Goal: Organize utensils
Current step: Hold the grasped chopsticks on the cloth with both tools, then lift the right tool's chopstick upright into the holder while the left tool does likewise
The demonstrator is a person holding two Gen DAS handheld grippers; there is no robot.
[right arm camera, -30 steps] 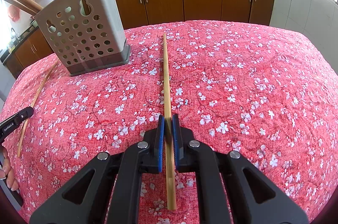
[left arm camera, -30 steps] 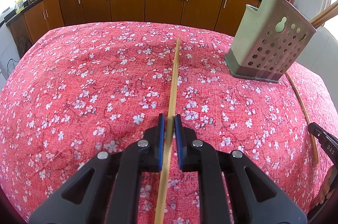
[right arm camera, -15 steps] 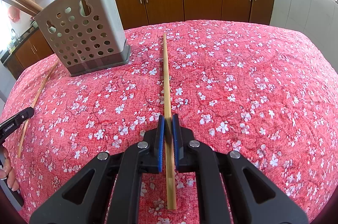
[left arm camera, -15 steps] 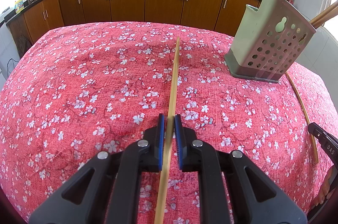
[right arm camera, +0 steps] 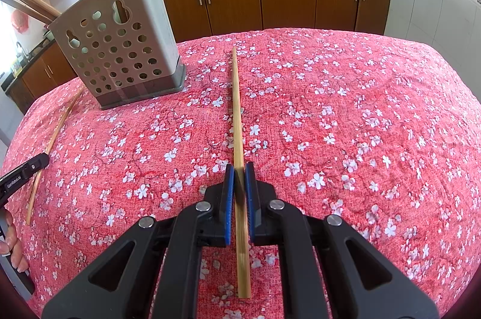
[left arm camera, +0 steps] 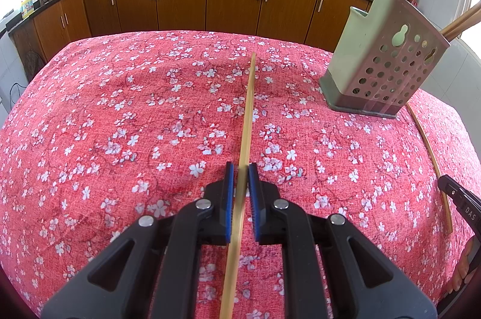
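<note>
Left gripper (left arm camera: 240,168) and right gripper (right arm camera: 239,168), fingers closed on one chopstick (left arm camera: 248,114) each, both lying along the floral desk (left arm camera: 120,123). Perforated holder (left arm camera: 381,72) stands near the far edge, between them.

Matt bamboo chopstick (left arm camera: 247,120), woven tablecloth (left arm camera: 120,123)

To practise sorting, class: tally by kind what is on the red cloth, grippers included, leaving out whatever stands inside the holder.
Chopsticks: 2
Holder: 1
Grippers: 2, the left gripper and the right gripper, each with jaws shut on a chopstick
Total: 5
</note>
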